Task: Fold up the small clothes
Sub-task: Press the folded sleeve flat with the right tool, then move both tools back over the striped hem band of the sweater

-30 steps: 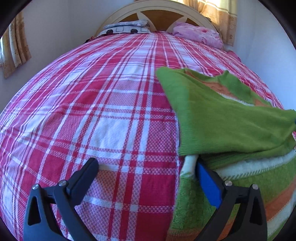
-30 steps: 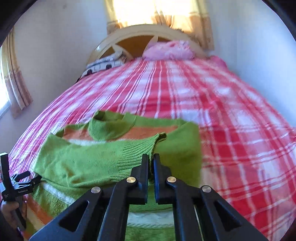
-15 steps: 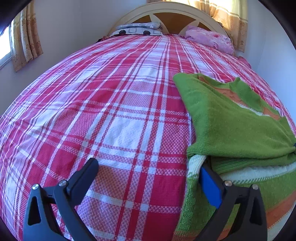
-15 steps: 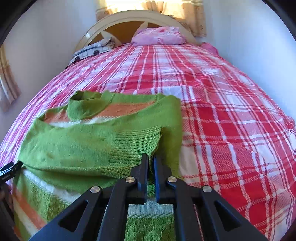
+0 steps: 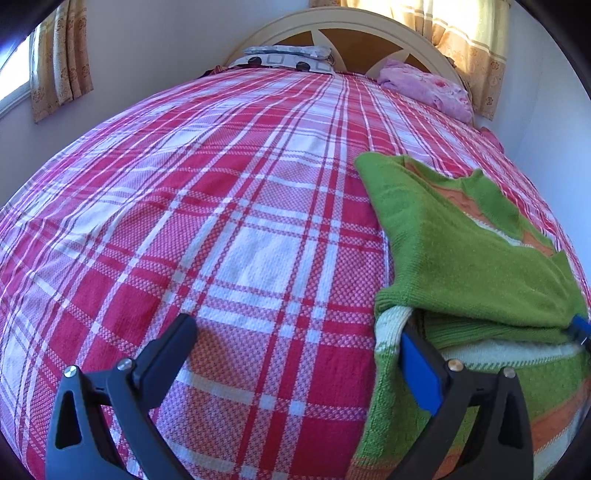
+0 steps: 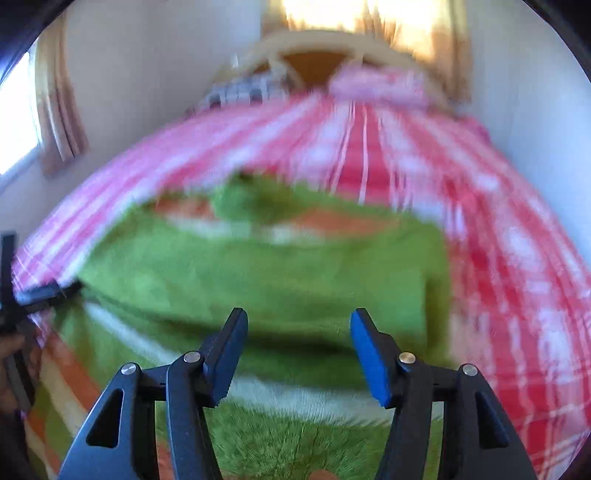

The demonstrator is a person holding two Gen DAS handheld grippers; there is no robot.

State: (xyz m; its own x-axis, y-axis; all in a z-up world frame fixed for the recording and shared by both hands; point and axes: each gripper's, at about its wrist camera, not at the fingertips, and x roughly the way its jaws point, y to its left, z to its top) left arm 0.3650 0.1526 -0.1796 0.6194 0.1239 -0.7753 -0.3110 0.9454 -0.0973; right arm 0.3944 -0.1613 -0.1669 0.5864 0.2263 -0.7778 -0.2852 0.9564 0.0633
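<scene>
A green knit sweater (image 5: 461, 266) with orange and white stripes lies on the red plaid bedspread (image 5: 236, 229), its sleeve folded across the body. My left gripper (image 5: 295, 332) stands open wide at the sweater's left edge, its blue-padded right finger (image 5: 417, 358) against the edge of the knit. The right wrist view is blurred. There my right gripper (image 6: 299, 317) hovers over the folded sweater (image 6: 258, 280), its jaws opening and nothing pressed between them. The tip of the right gripper (image 5: 580, 326) shows at the far right of the left wrist view.
A patterned pillow (image 5: 288, 61) and a pink pillow (image 5: 428, 88) rest against the cream headboard (image 5: 332, 22). A white wall (image 5: 546, 129) runs close along the bed's right side. Curtains (image 5: 59, 66) hang at the left. A hand (image 6: 14, 354) holds the left gripper.
My right gripper let go of the ribbed sleeve cuff and its jaws spread apart; the sleeve now lies flat on the sweater. The left gripper stayed nearly in place.
</scene>
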